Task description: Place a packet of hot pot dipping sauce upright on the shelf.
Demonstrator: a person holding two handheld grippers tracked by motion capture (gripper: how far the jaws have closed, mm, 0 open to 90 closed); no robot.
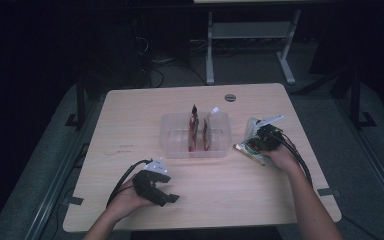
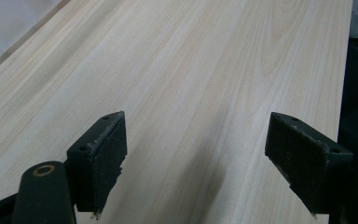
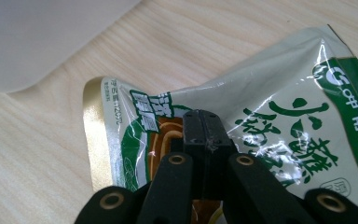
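Note:
A green and white snack packet [image 3: 279, 93] with a gold edge lies crumpled on the wooden table, to the right of the clear container. My right gripper [image 3: 203, 114] has its jaws pressed together on a fold of it. From the high view the right gripper [image 1: 265, 137] sits on top of the packet [image 1: 250, 150]. My left gripper [image 1: 167, 196] rests near the table's front edge. In its own view the left gripper [image 2: 196, 140] stands open, jaws wide apart over bare wood.
A clear plastic container [image 1: 172, 137] stands mid-table with two red-brown packets [image 1: 195, 131] upright inside. A round grey grommet [image 1: 230, 97] sits near the far edge. A white desk frame [image 1: 210, 50] stands on the floor beyond the table.

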